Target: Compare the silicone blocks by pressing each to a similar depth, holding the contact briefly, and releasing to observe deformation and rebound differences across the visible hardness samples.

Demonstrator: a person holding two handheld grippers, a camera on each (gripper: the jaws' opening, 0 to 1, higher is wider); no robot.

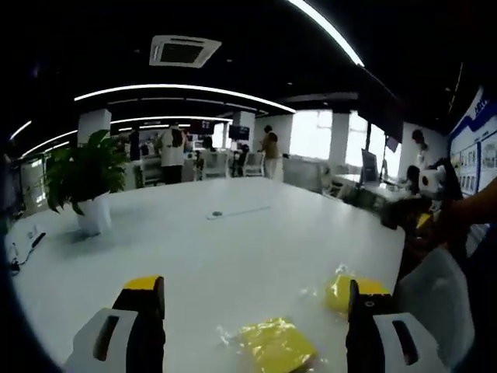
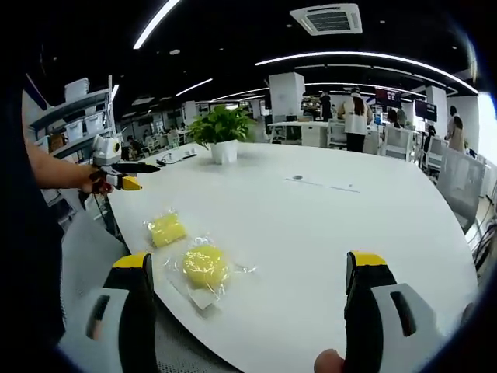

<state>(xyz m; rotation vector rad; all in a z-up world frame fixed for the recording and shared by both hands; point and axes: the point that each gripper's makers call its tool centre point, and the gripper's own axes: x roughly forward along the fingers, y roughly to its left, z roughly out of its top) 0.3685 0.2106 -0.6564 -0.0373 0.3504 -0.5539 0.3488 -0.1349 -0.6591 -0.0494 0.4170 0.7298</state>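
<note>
Two yellow silicone blocks in clear wrappers lie near the edge of the white table [image 1: 233,233]. In the left gripper view, one block [image 1: 276,343] sits low between my jaws and the other block [image 1: 342,291] is beside the right jaw. My left gripper [image 1: 255,286] is open and holds nothing. In the right gripper view, a square block [image 2: 165,228] and a round block [image 2: 204,266] lie ahead at the left. My right gripper [image 2: 248,260] is open and empty. The left gripper [image 2: 128,177] also appears at the far left, held in a hand off the table's edge.
A potted plant [image 1: 85,179] [image 2: 221,128] stands far across the table [image 2: 326,233]. A small flat object [image 1: 217,214] [image 2: 297,178] lies mid-table. A grey chair [image 2: 85,256] sits by the near edge. People stand among desks in the background.
</note>
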